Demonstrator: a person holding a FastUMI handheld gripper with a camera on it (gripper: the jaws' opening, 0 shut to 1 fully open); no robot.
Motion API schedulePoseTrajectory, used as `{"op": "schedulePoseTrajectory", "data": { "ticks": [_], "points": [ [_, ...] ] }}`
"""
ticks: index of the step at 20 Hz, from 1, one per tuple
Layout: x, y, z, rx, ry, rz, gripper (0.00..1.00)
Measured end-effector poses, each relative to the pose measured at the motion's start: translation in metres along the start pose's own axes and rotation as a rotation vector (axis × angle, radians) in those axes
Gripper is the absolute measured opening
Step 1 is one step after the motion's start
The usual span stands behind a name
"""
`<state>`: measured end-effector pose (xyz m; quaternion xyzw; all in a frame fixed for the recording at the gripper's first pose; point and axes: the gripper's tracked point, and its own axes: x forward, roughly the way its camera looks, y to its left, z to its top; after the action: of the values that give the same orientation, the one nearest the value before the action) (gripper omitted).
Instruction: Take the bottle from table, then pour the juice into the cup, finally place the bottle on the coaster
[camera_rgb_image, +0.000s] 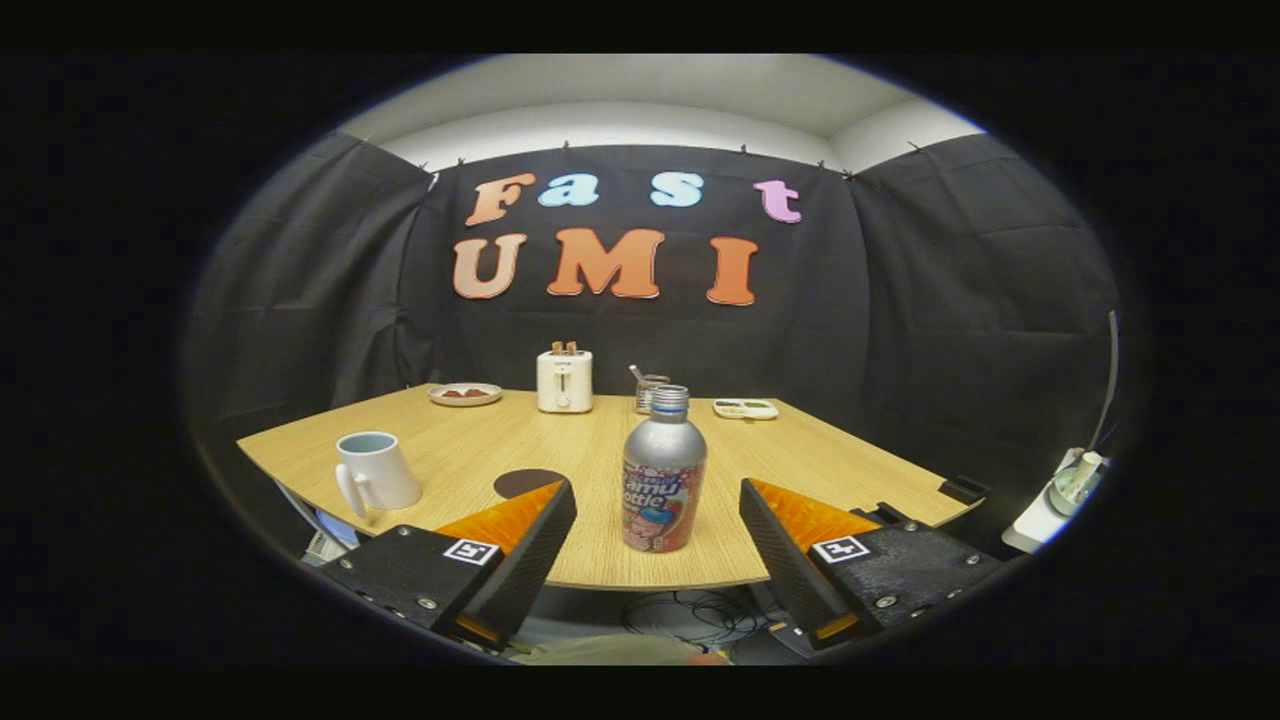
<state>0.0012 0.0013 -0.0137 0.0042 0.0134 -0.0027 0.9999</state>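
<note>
A silver bottle (663, 470) with a colourful label stands upright near the front edge of the wooden table (480, 440), no cap on its neck. My gripper (658, 505) is open, its fingers wide on either side of the bottle and not touching it. A white mug (375, 473) with a handle stands on the table ahead of the left finger, off to the left. A dark round coaster (527, 482) lies flat just beyond the left fingertip, partly hidden by it.
At the table's far side stand a white toaster (564, 380), a plate (465, 394) with food, a metal holder (648, 390) and a small flat tray (745, 408). Cables (690, 612) lie on the floor below the table's front edge.
</note>
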Motion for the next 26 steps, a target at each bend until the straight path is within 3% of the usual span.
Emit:
{"op": "schedulePoseTrajectory", "data": {
  "ticks": [12, 26],
  "points": [
    [0.009, -0.002, -0.014, -0.014, 0.028, -0.009, 0.98],
    [0.059, 0.003, -0.051, -0.02, 0.102, -0.016, 0.98]
  ]
}}
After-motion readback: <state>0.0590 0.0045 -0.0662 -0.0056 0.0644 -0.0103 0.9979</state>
